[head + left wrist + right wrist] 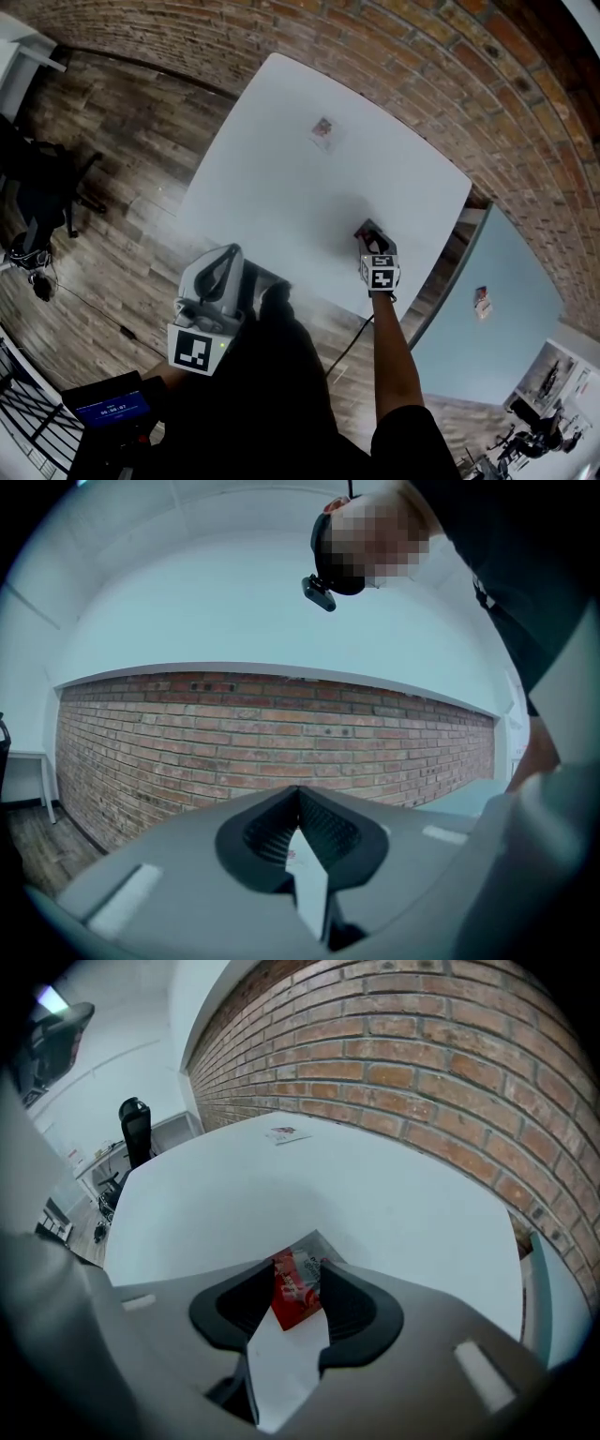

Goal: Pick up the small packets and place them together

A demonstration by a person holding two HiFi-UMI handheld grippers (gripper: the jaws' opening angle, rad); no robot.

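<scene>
A red and silver small packet (294,1290) lies on the white table (281,178) near its right side, seen in the head view as a red packet (360,231). My right gripper (367,231) points steeply down at it, open, with the packet between the jaws and the pads not pressing on it. A second small packet (323,127) lies flat at the table's far side, also in the right gripper view (286,1133). My left gripper (221,267) hovers level at the table's near left edge, jaws shut with nothing in them (299,795).
A brick wall (450,66) runs behind the table. A pale blue table (511,309) stands to the right with another small packet (483,302) on it. A black office chair (42,192) stands on the wooden floor at left. A screen device (111,410) sits at bottom left.
</scene>
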